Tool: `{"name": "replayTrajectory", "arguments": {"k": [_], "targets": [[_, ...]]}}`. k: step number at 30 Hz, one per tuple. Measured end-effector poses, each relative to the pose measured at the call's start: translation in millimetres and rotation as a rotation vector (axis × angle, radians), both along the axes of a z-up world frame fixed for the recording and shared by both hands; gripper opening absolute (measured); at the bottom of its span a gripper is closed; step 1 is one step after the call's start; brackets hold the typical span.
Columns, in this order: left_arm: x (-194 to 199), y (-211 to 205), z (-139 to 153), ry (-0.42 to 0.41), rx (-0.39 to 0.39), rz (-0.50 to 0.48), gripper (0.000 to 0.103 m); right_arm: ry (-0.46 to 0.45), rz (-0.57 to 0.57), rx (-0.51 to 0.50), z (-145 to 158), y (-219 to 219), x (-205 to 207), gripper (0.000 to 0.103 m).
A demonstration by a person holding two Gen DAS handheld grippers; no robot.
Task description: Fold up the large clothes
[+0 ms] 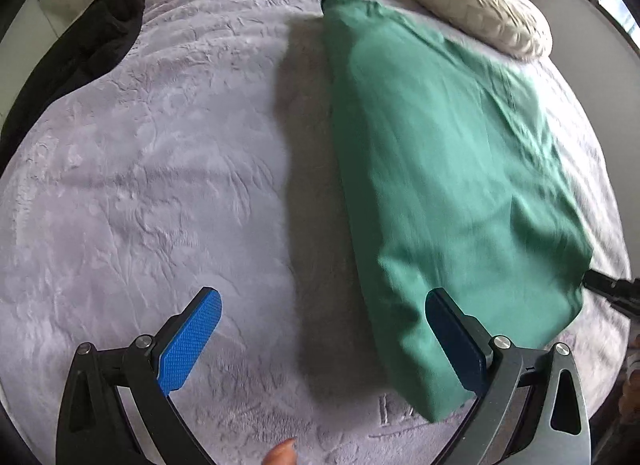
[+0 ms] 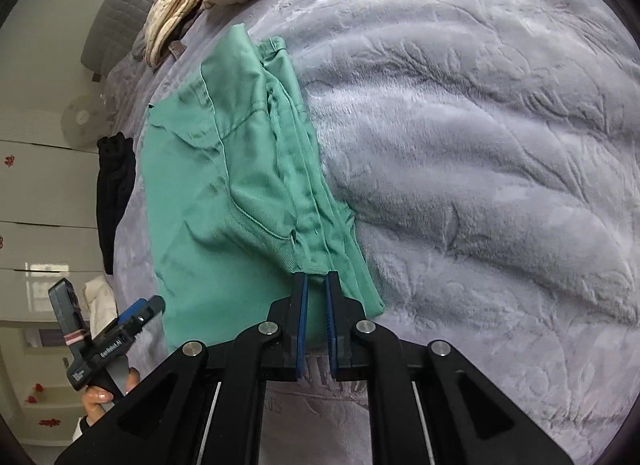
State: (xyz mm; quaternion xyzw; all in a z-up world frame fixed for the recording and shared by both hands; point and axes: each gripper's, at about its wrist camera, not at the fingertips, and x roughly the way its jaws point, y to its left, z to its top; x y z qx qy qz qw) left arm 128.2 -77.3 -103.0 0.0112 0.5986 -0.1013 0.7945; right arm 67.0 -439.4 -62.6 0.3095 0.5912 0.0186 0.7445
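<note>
A green garment [image 1: 440,169] lies folded lengthwise into a long strip on the lilac plush bed cover [image 1: 160,169]. My left gripper [image 1: 324,329] hangs open above the strip's near end; its right pad [image 1: 456,341] overlaps the cloth edge and its left pad is over bare cover. Nothing is between the pads. In the right wrist view my right gripper [image 2: 316,285] is shut to a narrow gap, pinching the near right corner of the green garment [image 2: 224,201], whose stacked layers show along its right side. The left gripper [image 2: 138,311] appears at lower left, held by a hand.
Cream quilted bedding [image 1: 480,5] is piled at the bed's far end, close to the garment's far tip. A black garment [image 1: 80,53] hangs over the bed's left edge. White drawers [image 2: 36,193] stand beyond that edge. Wide bare cover spreads on both sides of the strip.
</note>
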Motion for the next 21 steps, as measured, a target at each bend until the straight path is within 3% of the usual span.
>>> {"name": "replayTrajectory", "arguments": {"k": [3, 4, 5, 6, 7, 9, 14, 21], "targets": [[10, 4, -2, 0.013, -0.03, 0.018, 0.102, -0.007, 0.003, 0.003, 2, -3, 6, 0.01], [13, 5, -2, 0.02, -0.035, 0.021, 0.102, -0.007, 0.005, 0.011, 1, -4, 9, 0.02], [16, 4, -4, 0.026, -0.041, 0.025, 0.102, -0.009, 0.005, 0.015, 2, -5, 12, 0.031], [19, 3, -5, 0.032, -0.046, 0.031, 0.102, -0.016, 0.004, 0.011, 3, -5, 14, 0.066], [22, 3, -6, 0.036, -0.047, 0.035, 0.102, -0.032, 0.004, 0.004, 6, -6, 16, 0.084], [26, 4, -10, 0.054, -0.047, 0.05, 0.102, -0.082, 0.016, -0.014, 16, -6, 21, 0.084], [32, -2, -15, 0.054, -0.04, 0.039, 0.102, -0.09, 0.051, -0.018, 18, -8, 40, 0.084], [47, -1, -21, 0.097, -0.228, 0.016, 0.102, -0.094, 0.088, 0.056, -2, -13, 86, 0.084]]}}
